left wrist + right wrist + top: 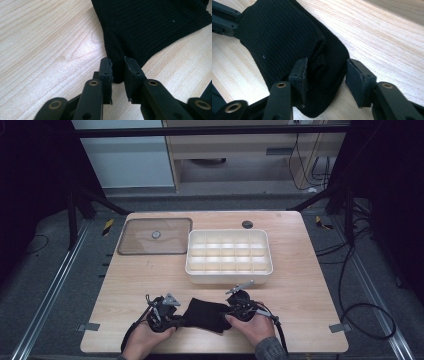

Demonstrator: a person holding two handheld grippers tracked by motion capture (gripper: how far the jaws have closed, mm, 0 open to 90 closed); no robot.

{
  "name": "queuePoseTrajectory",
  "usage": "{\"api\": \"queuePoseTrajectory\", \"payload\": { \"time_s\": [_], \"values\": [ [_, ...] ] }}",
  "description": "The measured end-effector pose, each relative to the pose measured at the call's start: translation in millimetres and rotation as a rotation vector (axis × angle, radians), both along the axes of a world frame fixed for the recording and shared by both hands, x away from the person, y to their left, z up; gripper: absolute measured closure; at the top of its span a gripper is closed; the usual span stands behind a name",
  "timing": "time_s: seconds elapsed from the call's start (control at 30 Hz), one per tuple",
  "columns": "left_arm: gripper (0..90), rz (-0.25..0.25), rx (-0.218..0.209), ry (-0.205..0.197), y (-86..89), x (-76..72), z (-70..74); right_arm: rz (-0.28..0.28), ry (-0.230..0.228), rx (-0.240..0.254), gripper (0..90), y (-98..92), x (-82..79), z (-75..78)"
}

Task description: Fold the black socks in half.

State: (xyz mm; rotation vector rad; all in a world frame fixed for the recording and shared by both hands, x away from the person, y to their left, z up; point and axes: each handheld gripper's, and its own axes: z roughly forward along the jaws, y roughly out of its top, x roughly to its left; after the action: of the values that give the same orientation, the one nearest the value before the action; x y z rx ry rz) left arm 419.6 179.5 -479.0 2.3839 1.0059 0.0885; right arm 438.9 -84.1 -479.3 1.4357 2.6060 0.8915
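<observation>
L gripper (117,68): pinching black sock (150,27) end | R gripper (325,75): jaws spread round sock's other end | on wood table (300,290)

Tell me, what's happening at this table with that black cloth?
A person holds a gripper in each hand and works on a black knitted cloth lying at the near edge of the wooden table. The left gripper has pinched one end of it. The right gripper straddles the other, folded end, jaws not yet pressed shut. Farther back sit a white divided tray and a clear lid.
</observation>
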Motion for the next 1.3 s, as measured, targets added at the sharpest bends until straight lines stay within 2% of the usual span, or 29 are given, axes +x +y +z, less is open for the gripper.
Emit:
{"api": "queuePoseTrajectory", "payload": {
  "time_s": [0.5, 1.03, 1.3],
  "values": [
    [82.6, 0.009, -0.019, -0.026, 2.9, 0.1, 5.7, 0.032, 0.002, 0.019, 72.4, 1.2, -1.1, 2.5],
    [82.6, 0.011, -0.030, -0.067, 3.1, -0.2, 20.3, 0.042, -0.007, 0.007, 75.3, 4.1, -2.2, 5.2],
    [82.6, -0.005, -0.010, -0.083, 1.0, -1.2, 28.7, 0.049, -0.012, 0.004, 75.6, 7.7, -2.7, 6.0]
  ]
}}
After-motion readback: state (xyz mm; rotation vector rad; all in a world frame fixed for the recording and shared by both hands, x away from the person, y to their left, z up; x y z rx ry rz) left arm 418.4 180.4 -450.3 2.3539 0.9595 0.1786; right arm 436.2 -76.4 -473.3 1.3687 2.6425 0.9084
